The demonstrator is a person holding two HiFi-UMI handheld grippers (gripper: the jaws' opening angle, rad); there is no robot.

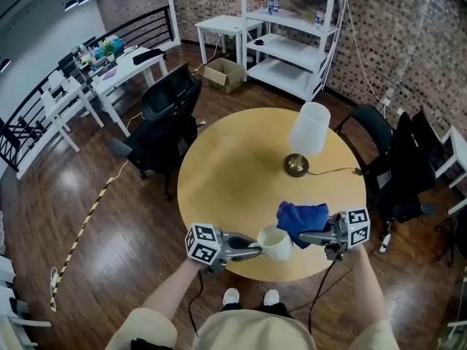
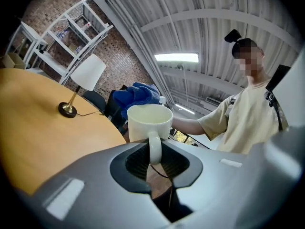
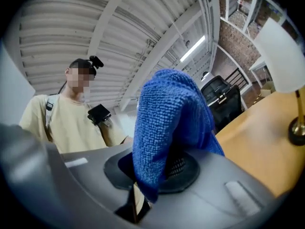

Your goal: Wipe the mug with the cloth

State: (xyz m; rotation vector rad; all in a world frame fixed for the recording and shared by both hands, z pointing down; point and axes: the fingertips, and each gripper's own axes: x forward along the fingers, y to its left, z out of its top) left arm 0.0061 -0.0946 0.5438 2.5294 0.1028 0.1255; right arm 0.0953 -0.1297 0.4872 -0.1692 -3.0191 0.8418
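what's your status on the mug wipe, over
Left gripper shut on the mug by its handle. Right gripper shut on the blue cloth, right beside the mug, contact unclear. Nothing between them; lamp stands well back.

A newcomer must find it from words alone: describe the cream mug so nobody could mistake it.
Start at the round light-wood table and go to its edge nearest the person. There the left gripper holds a cream ceramic mug by its handle. It is the only cup there, pale and smooth beside the fluffy blue microfibre cloth in the right gripper.
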